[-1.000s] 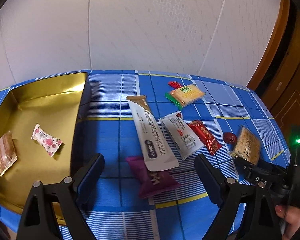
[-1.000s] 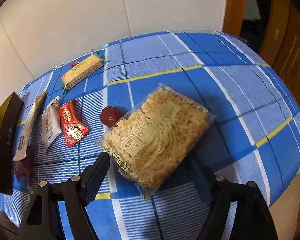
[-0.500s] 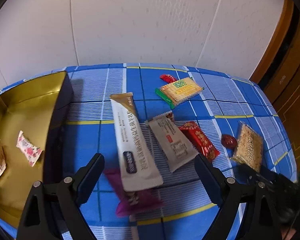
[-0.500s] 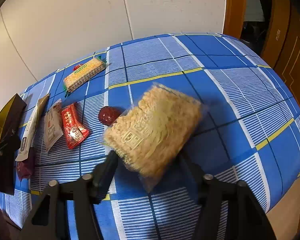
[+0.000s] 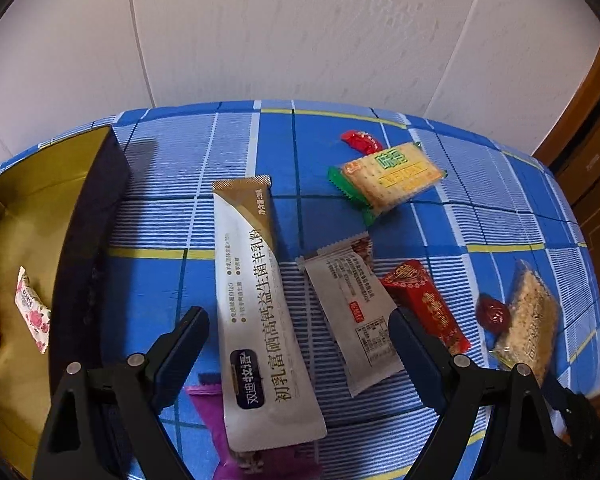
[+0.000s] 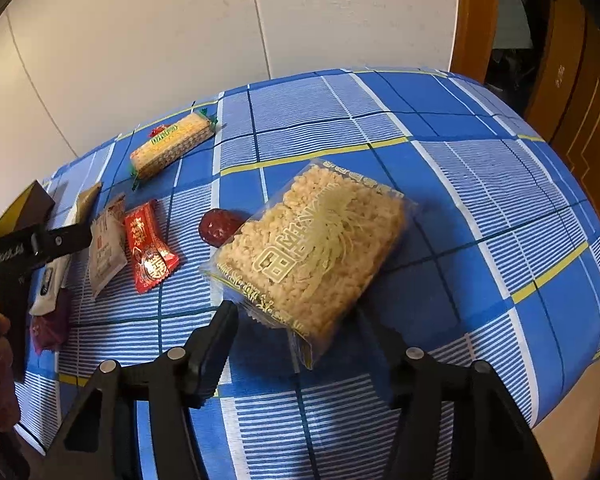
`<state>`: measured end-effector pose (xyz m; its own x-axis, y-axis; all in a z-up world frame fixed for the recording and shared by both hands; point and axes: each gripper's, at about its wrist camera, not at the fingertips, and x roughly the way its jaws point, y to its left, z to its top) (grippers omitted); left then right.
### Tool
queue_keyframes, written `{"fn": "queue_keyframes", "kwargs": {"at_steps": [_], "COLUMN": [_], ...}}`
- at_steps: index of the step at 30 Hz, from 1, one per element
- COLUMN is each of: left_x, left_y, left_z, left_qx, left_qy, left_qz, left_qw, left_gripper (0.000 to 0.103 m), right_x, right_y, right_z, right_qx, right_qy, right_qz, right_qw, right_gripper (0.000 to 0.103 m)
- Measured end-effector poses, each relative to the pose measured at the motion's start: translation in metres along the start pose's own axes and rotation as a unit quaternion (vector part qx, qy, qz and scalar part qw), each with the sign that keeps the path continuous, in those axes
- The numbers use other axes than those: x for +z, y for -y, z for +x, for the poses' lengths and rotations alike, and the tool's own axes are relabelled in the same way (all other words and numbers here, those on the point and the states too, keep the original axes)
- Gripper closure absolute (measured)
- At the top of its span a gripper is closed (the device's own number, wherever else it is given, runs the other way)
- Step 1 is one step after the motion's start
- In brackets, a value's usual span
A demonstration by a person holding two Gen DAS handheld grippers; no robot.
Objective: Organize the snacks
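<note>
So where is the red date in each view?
Left wrist: the red date lies at far right, against the left edge of the rice cake, right of the red candy.
Right wrist: the date lies left of centre, partly tucked under the rice cake.
Shared landmark: the cracker pack near the table's far edge.

Left gripper (image 5: 298, 344) fingers spread; right gripper (image 6: 300, 330) likewise.

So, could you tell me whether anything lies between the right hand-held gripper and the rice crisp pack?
Nothing visible does. The right hand-held gripper is open, with the near corner of the rice crisp pack reaching between its fingers. The red date lies on the pack's far left side, out of the way.
</note>
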<state>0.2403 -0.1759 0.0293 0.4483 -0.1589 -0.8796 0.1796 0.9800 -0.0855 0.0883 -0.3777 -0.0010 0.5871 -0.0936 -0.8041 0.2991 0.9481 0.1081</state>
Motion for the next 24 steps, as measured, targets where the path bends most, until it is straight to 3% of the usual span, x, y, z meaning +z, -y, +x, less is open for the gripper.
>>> {"fn": "queue_keyframes", "kwargs": {"at_steps": [6, 8, 11, 21, 24], "left_x": [-0.004, -0.005, -0.006, -0.004, -0.005], "left_y": [0.003, 0.001, -0.002, -0.006, -0.005], "left_z": [0.008, 0.010, 0.013, 0.017, 0.017], "left_qx": [0.018, 0.016, 0.016, 0.005, -0.004], "left_qy": [-0.003, -0.006, -0.010, -0.015, -0.015], "left_qz": [0.020, 0.015, 0.009, -0.010, -0.007], "left_qw": [0.9996, 0.9997, 0.9998, 0.9998, 0.9998], "left_gripper": [0.011, 0.011, 0.011, 0.011, 0.009], "right_x": [-0.001, -0.001, 0.000, 0.000, 0.000], "right_y": [-0.007, -0.005, 0.002, 0.007, 0.009], "right_z": [0.002, 0.002, 0.000, -0.001, -0.001], "right_qx": [-0.019, -0.032, -0.028, -0.021, -0.023], "right_qy": [-0.001, 0.001, 0.005, 0.007, 0.008], "right_qz": [-0.026, -0.026, -0.013, 0.003, 0.013], "right_qw": [0.999, 0.999, 0.999, 1.000, 1.000], "right_gripper": [0.041, 0.058, 0.069, 0.069, 0.057]}}
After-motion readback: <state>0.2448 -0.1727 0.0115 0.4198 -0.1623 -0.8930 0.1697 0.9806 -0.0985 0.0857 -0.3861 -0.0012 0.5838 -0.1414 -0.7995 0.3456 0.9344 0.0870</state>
